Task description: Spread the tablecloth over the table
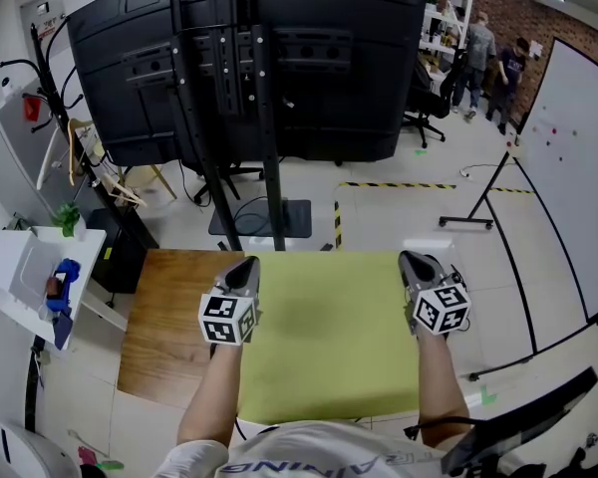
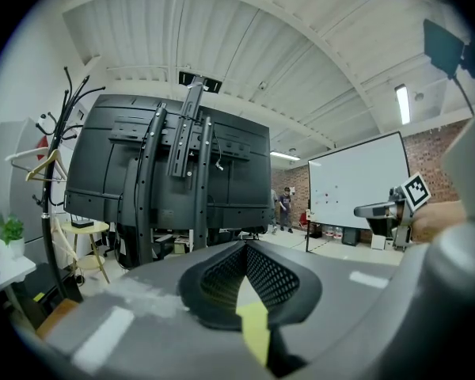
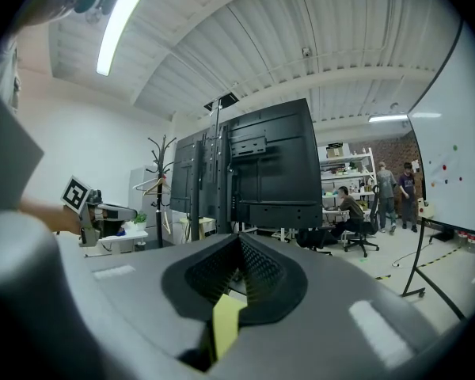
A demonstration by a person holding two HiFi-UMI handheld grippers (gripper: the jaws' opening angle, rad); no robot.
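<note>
The left gripper [image 1: 246, 265] had its jaws pressed together on a fold of the yellow-green tablecloth [image 1: 329, 352]. The right gripper [image 1: 415, 261] was clamped on the cloth in the same way, and each gripper's own view showed a strip of the fabric pinched between its pads. In the head view the two grippers sat level with each other at mid-frame, one at each far corner. The cloth's far edge ran left to right between them, and the sheet stretched from there toward the bottom of the frame, lying flat. A wide band of bare wooden table [image 1: 169, 332] showed at the cloth's left, just beside the left gripper. The table's right edge was hidden under the fabric. Judging from this, the cloth needed carrying leftward in the frame, with the left gripper nearer the uncovered wood.
</note>
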